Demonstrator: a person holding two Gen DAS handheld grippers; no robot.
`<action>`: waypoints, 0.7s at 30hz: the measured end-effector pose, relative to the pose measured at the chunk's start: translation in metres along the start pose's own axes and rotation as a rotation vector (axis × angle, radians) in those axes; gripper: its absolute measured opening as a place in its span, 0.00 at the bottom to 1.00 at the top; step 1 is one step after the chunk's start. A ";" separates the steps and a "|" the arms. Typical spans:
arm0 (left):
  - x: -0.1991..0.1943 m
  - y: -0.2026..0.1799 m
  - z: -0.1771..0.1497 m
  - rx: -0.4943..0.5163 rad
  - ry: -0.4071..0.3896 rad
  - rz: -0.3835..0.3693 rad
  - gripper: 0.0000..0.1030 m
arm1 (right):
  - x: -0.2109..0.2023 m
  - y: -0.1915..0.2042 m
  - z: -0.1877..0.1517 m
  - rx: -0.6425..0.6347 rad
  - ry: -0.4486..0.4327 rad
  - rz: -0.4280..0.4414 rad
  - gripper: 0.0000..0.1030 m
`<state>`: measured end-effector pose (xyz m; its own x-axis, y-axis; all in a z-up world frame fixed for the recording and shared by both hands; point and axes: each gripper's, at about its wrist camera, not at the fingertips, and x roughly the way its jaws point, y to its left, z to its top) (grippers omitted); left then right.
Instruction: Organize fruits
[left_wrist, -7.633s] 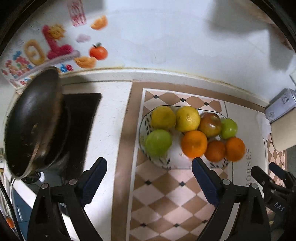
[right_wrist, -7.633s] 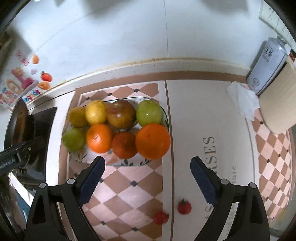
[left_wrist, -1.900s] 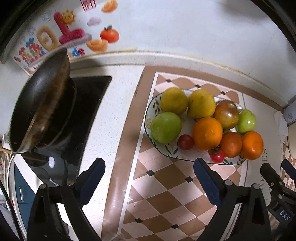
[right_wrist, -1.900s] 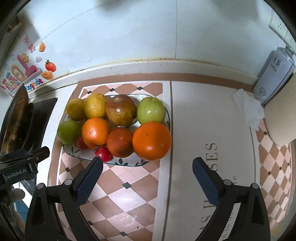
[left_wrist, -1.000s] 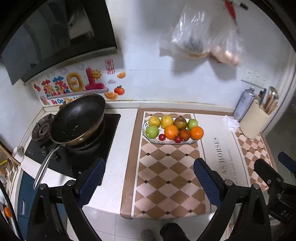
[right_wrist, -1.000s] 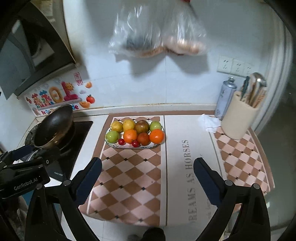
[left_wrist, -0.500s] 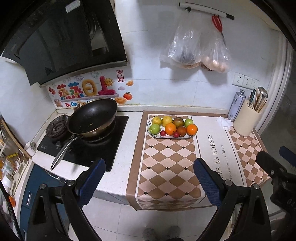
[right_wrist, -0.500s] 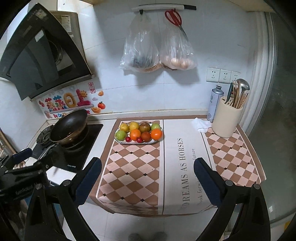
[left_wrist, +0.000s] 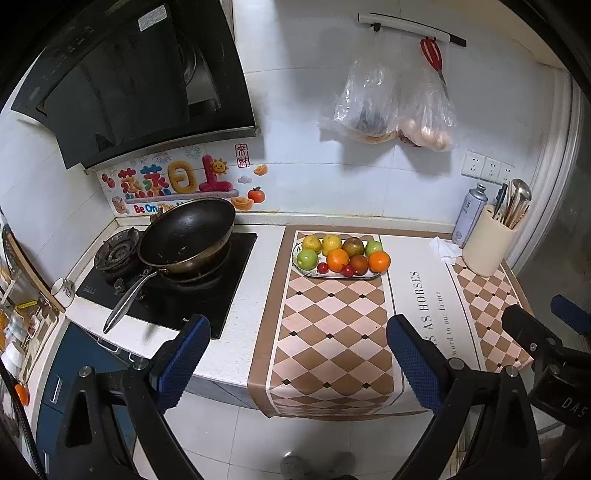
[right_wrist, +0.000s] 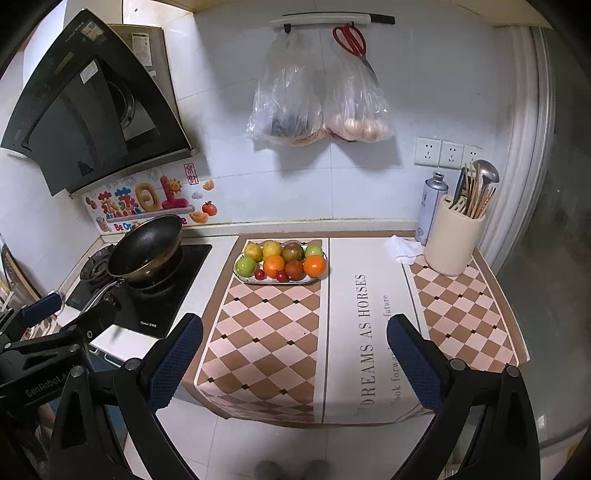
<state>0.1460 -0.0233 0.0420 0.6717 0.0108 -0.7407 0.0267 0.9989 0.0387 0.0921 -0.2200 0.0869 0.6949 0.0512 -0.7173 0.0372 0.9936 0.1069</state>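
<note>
A: Where is your fruit plate (left_wrist: 301, 271) sitting?

B: On the checkered mat (left_wrist: 328, 332), toward its back edge near the wall. Take the plate as your landmark: the black pan (left_wrist: 186, 236) on the stove stands to its left, and the cream utensil holder (left_wrist: 487, 245) stands well off to its right, with a spray can (right_wrist: 428, 210) just beside that.

A: And what lies on the plate?

B: Two yellow fruits, a dark reddish apple (right_wrist: 293, 251) and a small green apple (right_wrist: 313, 251) line the back. A larger green apple (left_wrist: 307, 258) sits front left, then oranges (left_wrist: 338, 259), with two cherry tomatoes (right_wrist: 260, 274) at the front rim. Everything rests inside the plate.

A: What about your claws?

B: Your left gripper (left_wrist: 295, 363) is spread wide and carries nothing; it is held well back from the plate, out past the counter edge. Your right gripper (right_wrist: 293, 363) is likewise spread wide and empty, also well clear of the plate.

A: Anything above the plate?

B: Two clear plastic bags (right_wrist: 317, 110) hang on the wall above it, red scissors (right_wrist: 351, 40) beside them.
</note>
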 end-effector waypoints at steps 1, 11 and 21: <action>0.003 0.000 0.001 0.000 0.008 -0.001 0.95 | 0.002 0.000 0.001 0.002 0.002 0.001 0.99; 0.045 0.001 0.028 0.004 0.040 0.033 1.00 | 0.052 -0.006 0.022 0.022 0.041 0.001 0.99; 0.099 0.004 0.055 0.005 0.118 0.046 1.00 | 0.131 -0.002 0.057 -0.001 0.158 0.007 0.99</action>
<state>0.2537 -0.0205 0.0061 0.5804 0.0625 -0.8120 0.0016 0.9970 0.0779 0.2239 -0.2206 0.0321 0.5736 0.0735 -0.8158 0.0321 0.9932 0.1121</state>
